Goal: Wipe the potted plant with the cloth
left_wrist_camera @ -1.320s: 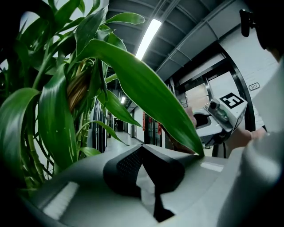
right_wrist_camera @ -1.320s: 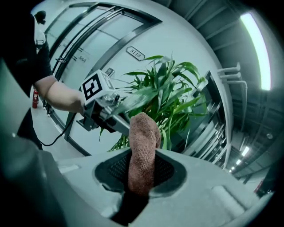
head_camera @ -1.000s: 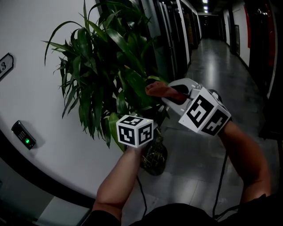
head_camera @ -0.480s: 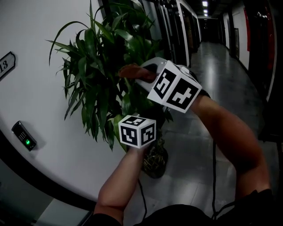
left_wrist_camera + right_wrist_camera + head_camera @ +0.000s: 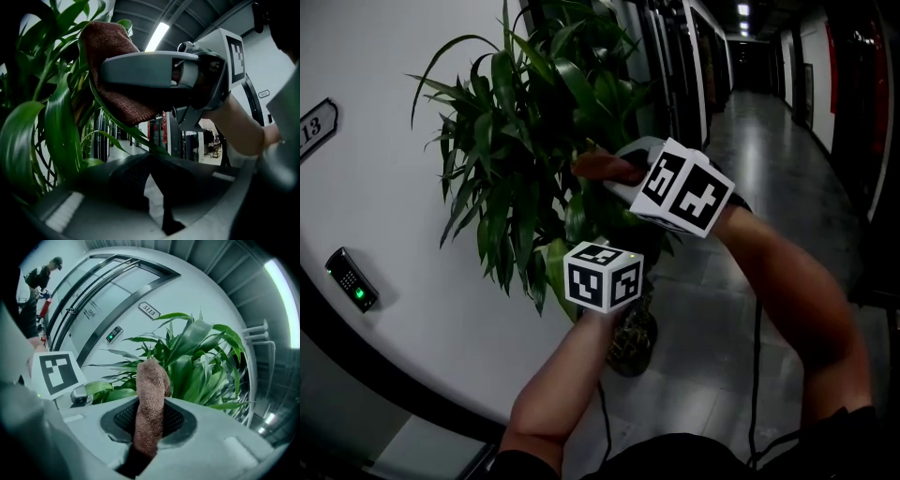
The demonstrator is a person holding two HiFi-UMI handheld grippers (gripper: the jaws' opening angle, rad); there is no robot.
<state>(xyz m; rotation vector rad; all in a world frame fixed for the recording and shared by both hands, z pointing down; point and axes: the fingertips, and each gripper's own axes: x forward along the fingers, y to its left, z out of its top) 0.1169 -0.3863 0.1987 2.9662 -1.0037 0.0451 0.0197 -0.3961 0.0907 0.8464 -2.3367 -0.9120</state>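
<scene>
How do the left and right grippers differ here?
Right gripper is clamped on the cloth; left gripper has its jaws together, no cloth. Right sits high among the leaves; left sits lower, beneath it. Both carry a marker cube.

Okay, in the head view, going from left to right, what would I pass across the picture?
Pale wall number plate → small dark card reader with a green light → leafy green potted plant → reddish-brown cloth, clamped in the right gripper → the person's right forearm → red wall panel.
</scene>
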